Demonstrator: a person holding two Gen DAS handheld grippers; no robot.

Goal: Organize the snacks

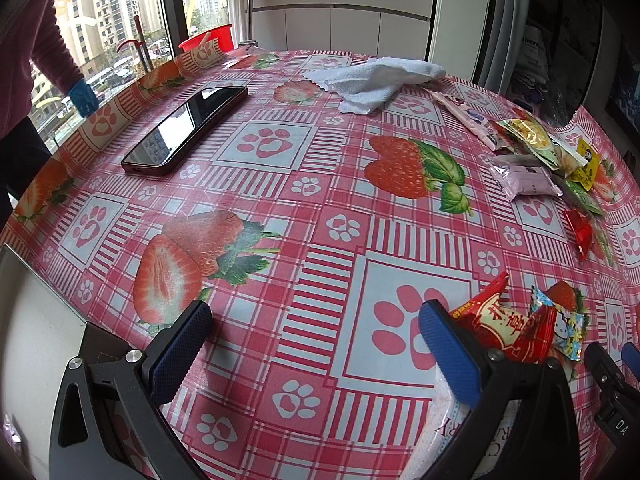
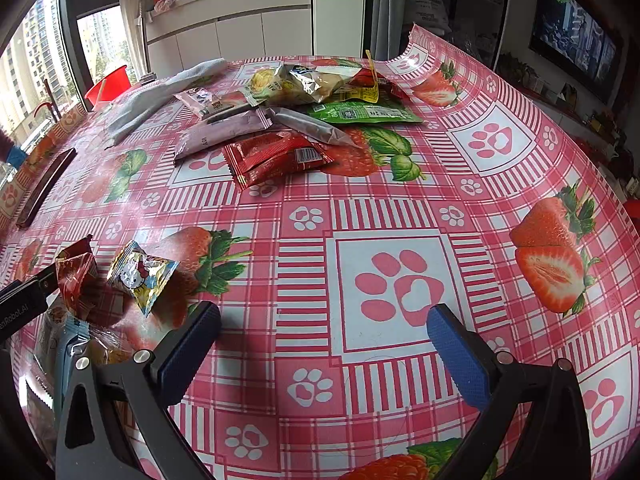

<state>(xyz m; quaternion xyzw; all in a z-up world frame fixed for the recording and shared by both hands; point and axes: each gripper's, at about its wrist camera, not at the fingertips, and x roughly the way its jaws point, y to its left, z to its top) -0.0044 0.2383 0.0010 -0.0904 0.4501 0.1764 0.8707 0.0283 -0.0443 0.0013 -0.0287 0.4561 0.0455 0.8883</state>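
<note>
We note the left tongs [image 1: 314, 322] spread wide above the table [image 1: 304, 208], nothing between the blue pads; the right-hand pad sits just beside a red candy wrapper [image 1: 500, 320], contact uncertain. The right tongs [image 2: 324, 324] are likewise spread wide and grip nothing, over a paw-print square of the strawberry-check cloth. We record the main snack pile [image 2: 296, 120] near the far edge of the table: red, pink, silver, green and yellow packets overlapping. Two small sweets lie apart from it, near the left tongs: the red wrapper and a Hello Kitty candy [image 2: 140, 276] just beside it. A black phone [image 1: 186, 130] lies flat on the left part of the table; a white towel [image 1: 376, 80] is bunched at the far side. Room: tall windows with apartment blocks outside, white cabinets behind, a red bucket [image 1: 208, 42] past the table edge. Only the right wrist view shows the wall screen [image 2: 572, 40]; only the left shows a person's maroon sleeve [image 1: 44, 32].
</note>
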